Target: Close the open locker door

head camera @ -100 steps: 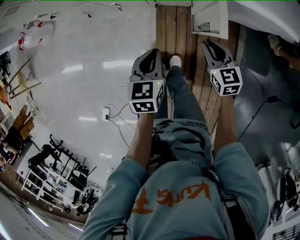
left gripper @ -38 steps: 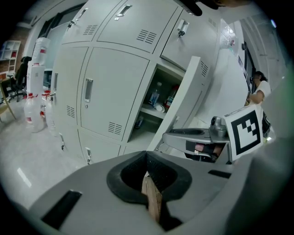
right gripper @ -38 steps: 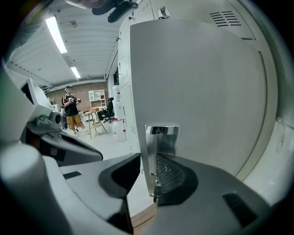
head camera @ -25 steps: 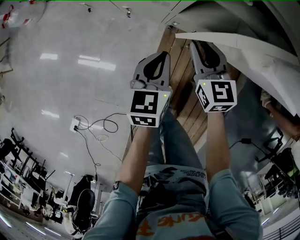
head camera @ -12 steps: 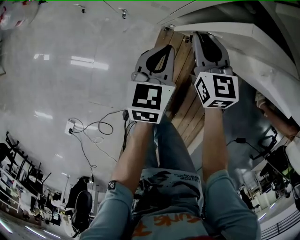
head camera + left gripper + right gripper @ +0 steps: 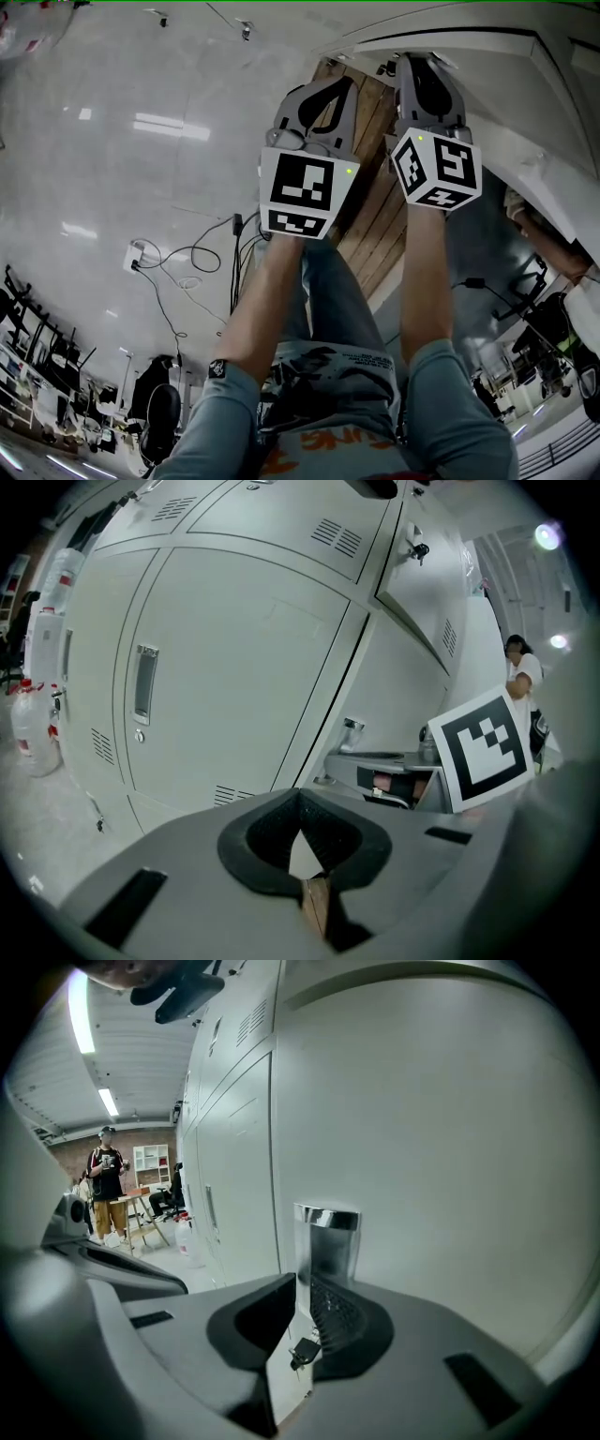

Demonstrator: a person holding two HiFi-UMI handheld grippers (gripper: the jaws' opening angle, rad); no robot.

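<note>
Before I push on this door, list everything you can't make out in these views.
Locker interior: no view shows it; the white metal locker door fills the right gripper view.
Door's hinges and latch: head view, beyond the top edge or behind the right tool.
Small dark key: right gripper view, half hidden by the tool, too small to read.
Tool-to-door contact by the chrome handle: unclear in both views.
</note>
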